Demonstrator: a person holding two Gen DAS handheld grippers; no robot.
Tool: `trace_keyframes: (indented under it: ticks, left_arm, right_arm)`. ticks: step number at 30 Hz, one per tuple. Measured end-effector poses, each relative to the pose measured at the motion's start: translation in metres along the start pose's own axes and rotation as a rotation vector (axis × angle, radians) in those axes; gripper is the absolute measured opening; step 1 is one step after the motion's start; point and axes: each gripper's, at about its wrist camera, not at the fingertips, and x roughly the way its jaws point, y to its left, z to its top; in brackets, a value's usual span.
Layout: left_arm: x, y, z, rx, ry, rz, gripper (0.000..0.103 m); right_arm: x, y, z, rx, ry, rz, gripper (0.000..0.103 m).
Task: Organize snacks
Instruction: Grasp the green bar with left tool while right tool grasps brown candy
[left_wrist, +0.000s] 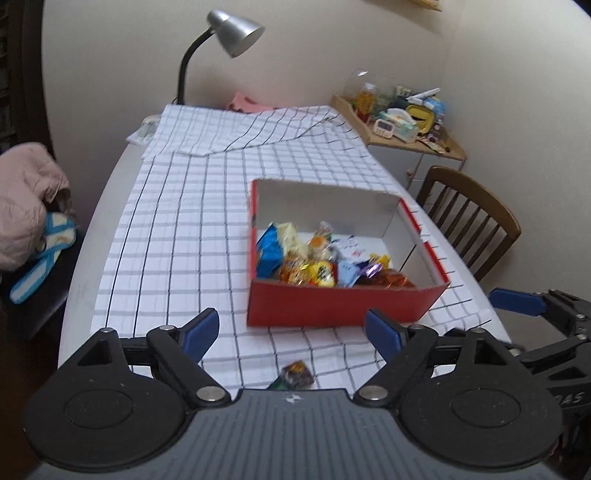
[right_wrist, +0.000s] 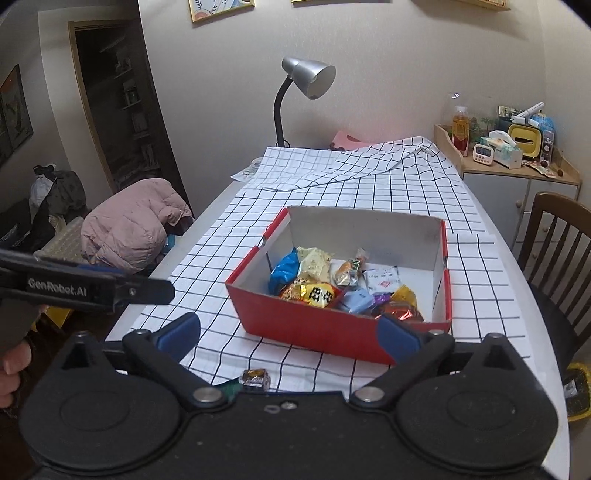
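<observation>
Loose wrapped snack (right_wrist: 255, 379) lies at the table's (right_wrist: 210, 206) near edge; both grippers, left gripper (left_wrist: 291, 328) and right gripper (right_wrist: 288, 334), spread, empty; red box (right_wrist: 332, 332) beyond holds snacks.

A white counter (right_wrist: 515, 354) carries a checked cloth (right_wrist: 369, 184). On the cloth sits a red box (right_wrist: 332, 332); a wrapped candy (right_wrist: 255, 379) lies just before it.

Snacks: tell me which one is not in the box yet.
The small dark-wrapped candy lying alone on the checked cloth, in front of the red box. Every other snack sits inside the box.
</observation>
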Motion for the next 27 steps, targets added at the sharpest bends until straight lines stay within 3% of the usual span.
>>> trace_keyframes:
  ticks: [7, 14, 21, 27]
  left_arm:
    - [0.010, 0.012, -0.029, -0.065, 0.035, 0.044, 0.087]
    - [0.027, 0.018, -0.049, -0.118, 0.101, 0.069, 0.087]
    - [0.052, 0.018, -0.067, -0.166, 0.176, 0.107, 0.087]
    - [0.075, 0.014, -0.083, -0.190, 0.226, 0.144, 0.086]
  right_arm:
    - [0.007, 0.008, -0.015, -0.006, 0.034, -0.016, 0.102]
    - [0.033, 0.004, -0.015, 0.031, 0.134, 0.025, 0.101]
    - [0.080, -0.004, -0.015, 0.084, 0.258, 0.053, 0.098]
    - [0.133, 0.000, -0.026, 0.079, 0.396, 0.051, 0.089]
